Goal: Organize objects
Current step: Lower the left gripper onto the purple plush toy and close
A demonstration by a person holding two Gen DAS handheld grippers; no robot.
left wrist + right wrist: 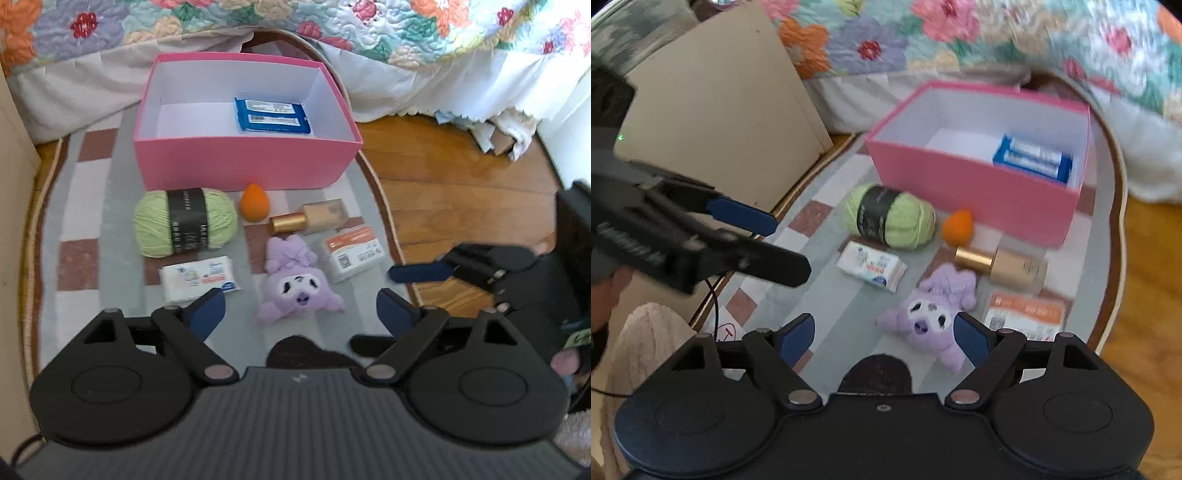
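Observation:
A pink box [243,166] [967,199] stands open on the rug with a blue packet [273,114] [1032,157] inside. In front of it lie a green yarn ball [184,221] [890,216], an orange sponge [255,203], a gold-capped bottle [310,219], a purple plush [295,284] [934,314], a white tissue pack [199,278] and an orange-white packet [352,254]. My left gripper [301,312] hovers open just short of the plush. My right gripper [884,334] is open too, its right finger beside the plush. Neither holds anything.
The patterned rug [92,229] ends at a wooden floor [461,177] on the right. A bed with a floral quilt [258,18] runs behind the box. A beige panel [720,118] stands at the left, with a cable [714,295] below it.

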